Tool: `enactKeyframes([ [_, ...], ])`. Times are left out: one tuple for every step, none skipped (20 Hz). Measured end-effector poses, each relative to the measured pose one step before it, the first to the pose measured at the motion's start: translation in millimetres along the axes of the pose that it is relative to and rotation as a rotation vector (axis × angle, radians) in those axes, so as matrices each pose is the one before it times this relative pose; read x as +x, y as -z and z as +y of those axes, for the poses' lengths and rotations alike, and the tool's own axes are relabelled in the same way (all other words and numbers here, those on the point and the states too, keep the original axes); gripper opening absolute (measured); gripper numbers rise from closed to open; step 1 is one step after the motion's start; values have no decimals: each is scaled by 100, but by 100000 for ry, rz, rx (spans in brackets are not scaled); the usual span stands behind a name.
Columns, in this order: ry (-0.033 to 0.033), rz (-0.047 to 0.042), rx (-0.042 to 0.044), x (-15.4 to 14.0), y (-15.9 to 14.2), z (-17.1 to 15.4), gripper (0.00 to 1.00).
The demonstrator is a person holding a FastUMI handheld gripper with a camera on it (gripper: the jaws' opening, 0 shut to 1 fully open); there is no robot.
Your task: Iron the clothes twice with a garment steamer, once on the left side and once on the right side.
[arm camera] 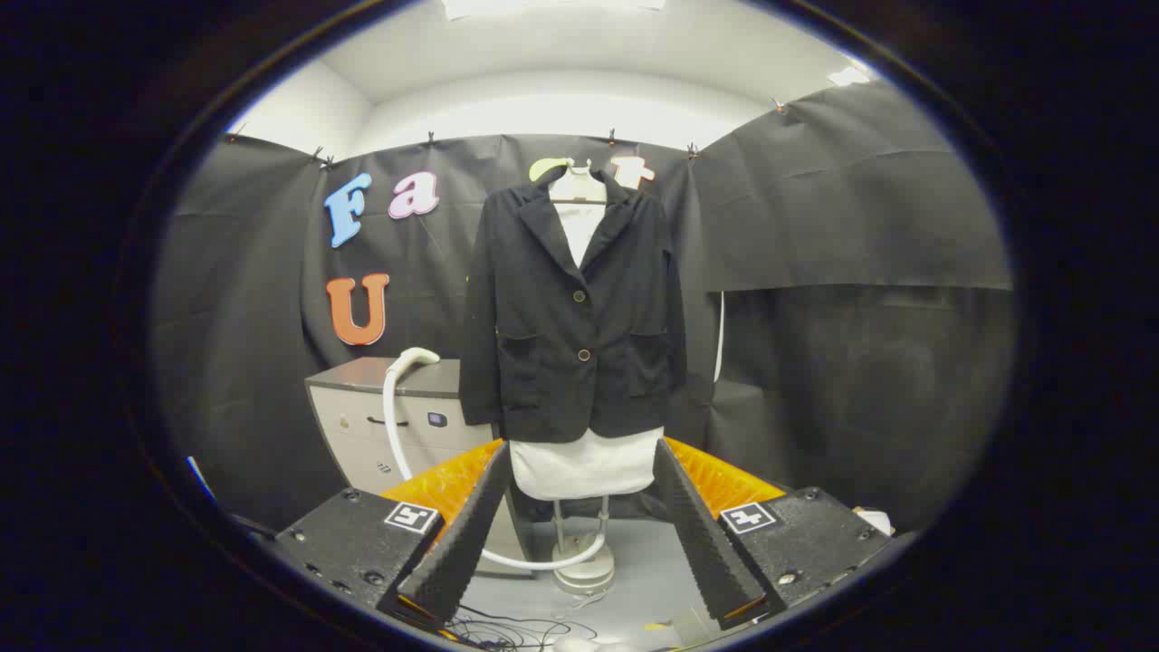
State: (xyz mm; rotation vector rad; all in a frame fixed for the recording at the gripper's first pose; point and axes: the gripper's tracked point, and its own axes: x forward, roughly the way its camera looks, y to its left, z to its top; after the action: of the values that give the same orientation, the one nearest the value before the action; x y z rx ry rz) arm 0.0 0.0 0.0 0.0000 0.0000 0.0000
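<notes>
Booth walls are black cloth, white ceiling above with a light strip.

Biggest item: black jacket (575, 308) on a dress form, straight ahead of the tool and well beyond its fingers. Buttoned at the front, two buttons visible, flap pocket each side, lapels open at the neck. Under it a white garment (587, 464): hem hangs below the jacket, a strip of it shows at the collar. Form sits on a thin metal pole going down to a round base (584, 572) on the grey floor.

Left of the jacket, behind it: grey cabinet (398, 426), dark top, drawer handle on the front. Acts as the bench here.

Garment steamer: its white head (412, 359) rests at the cabinet top's edge, just beside the jacket's sleeve. White hose (391, 426) drops down the cabinet front, then curves along the floor round the stand base. Can't tell where the steamer body is.

Tool (579, 534): fingers spread wide, nothing between them, holding nothing. Through the gap you see the white hem and the stand. Steamer head sits up and left of the left finger, well apart from it.

Loose dark cables (507, 629) on the floor just under the fingertips.
</notes>
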Motion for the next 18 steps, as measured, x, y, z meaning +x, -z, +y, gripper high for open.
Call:
enactKeyframes([
  [355, -299, -328, 51, -148, 82, 98],
  [465, 18, -340, 59, -119, 44, 98],
  [215, -154, 101, -13, 13, 103, 98],
  [-28, 26, 167, 33, -111, 223, 98],
  [-14, 322, 13, -55, 167, 101, 98],
  [18, 182, 21, -62, 30, 194, 98],
  [-157, 83, 41, -3, 108, 136, 98],
  [51, 391, -28, 44, 96, 171, 98],
  [43, 367, 20, -90, 145, 76, 98],
  [295, 183, 39, 0, -28, 84, 98],
  [293, 59, 11, 125, 95, -96, 98],
  [164, -107, -39, 72, -77, 126, 98],
  [210, 25, -51, 123, -73, 125, 98],
  [-22, -29, 33, 210, -112, 129, 98],
  [95, 89, -54, 206, -25, 230, 98],
  [75, 22, -49, 352, -99, 173, 98],
  [-134, 55, 69, 346, -111, 228, 98],
  [-341, 111, 134, 461, -210, 402, 98],
])
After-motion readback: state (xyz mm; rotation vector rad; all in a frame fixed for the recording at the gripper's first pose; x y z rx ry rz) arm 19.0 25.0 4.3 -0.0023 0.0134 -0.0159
